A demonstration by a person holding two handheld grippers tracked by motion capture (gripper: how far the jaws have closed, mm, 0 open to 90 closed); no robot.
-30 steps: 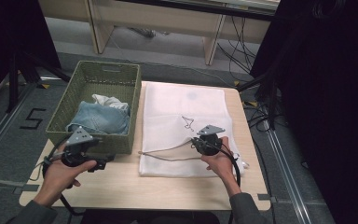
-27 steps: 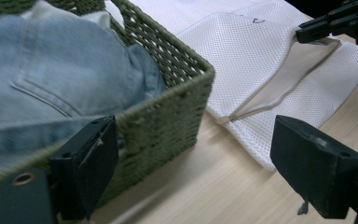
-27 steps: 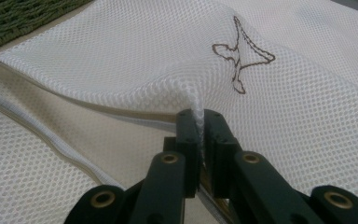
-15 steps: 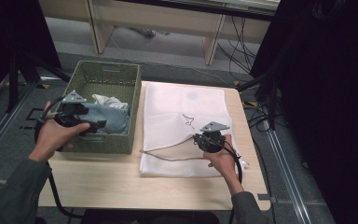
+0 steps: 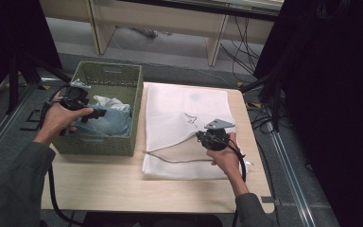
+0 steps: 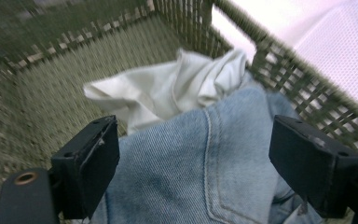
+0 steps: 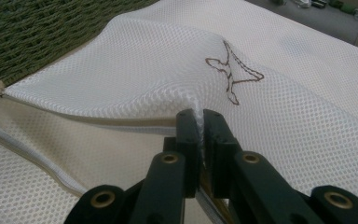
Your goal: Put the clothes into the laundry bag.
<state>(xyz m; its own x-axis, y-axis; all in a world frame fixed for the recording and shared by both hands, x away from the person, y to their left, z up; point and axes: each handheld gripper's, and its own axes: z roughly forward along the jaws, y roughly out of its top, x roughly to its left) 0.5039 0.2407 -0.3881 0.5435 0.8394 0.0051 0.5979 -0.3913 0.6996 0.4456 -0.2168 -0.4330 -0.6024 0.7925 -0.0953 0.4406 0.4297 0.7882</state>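
Wooden table (image 5: 113,189) with a green woven basket (image 5: 105,144) at left and a white mesh laundry bag (image 5: 184,109) lying flat at right.
Left gripper (image 6: 193,168) hangs over the basket, jaws wide apart above blue jeans (image 6: 200,158) and a white cloth (image 6: 168,91). Right gripper (image 7: 199,135) has its jaws clamped together on the bag's upper layer by the zipper (image 7: 23,154), lifting the opening near the near edge.
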